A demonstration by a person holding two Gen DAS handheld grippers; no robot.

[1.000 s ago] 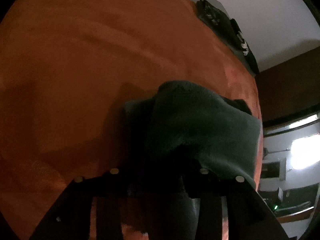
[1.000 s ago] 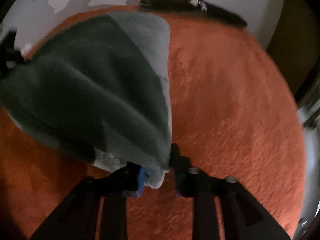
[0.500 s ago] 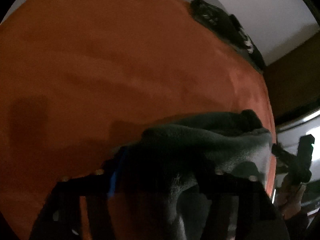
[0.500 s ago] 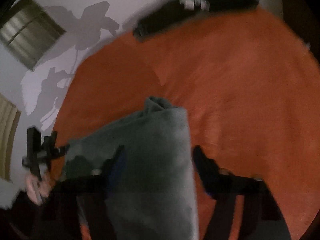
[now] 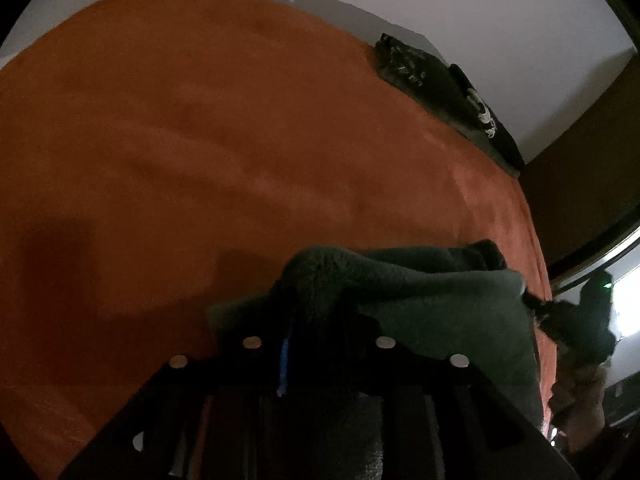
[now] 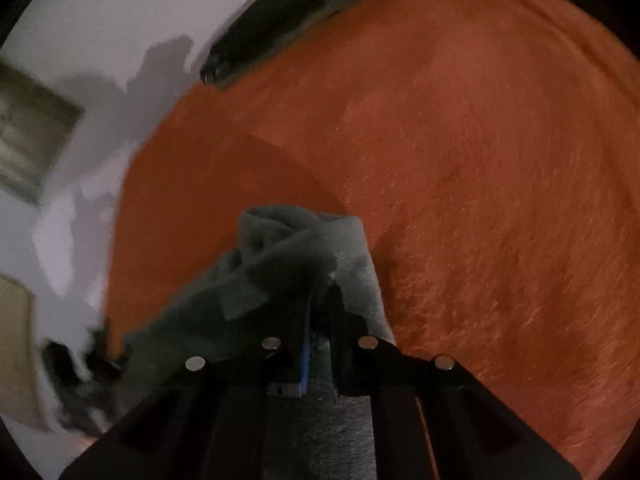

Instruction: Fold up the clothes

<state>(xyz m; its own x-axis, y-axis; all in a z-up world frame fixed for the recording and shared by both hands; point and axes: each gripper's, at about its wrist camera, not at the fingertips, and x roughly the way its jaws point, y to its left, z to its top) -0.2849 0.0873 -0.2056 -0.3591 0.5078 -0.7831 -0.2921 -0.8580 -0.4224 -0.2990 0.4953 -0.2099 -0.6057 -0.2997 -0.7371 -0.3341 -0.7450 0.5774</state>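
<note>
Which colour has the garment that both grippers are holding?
The garment is dark grey-green, a plain fleece; it shows best in the right wrist view.

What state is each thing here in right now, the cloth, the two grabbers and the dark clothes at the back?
Grey-green garment: bunched, held up between both grippers.
Left gripper: fingers shut on the garment.
Right gripper: fingers shut on the garment.
Dark clothes: lying at the orange blanket's far edge.
</note>
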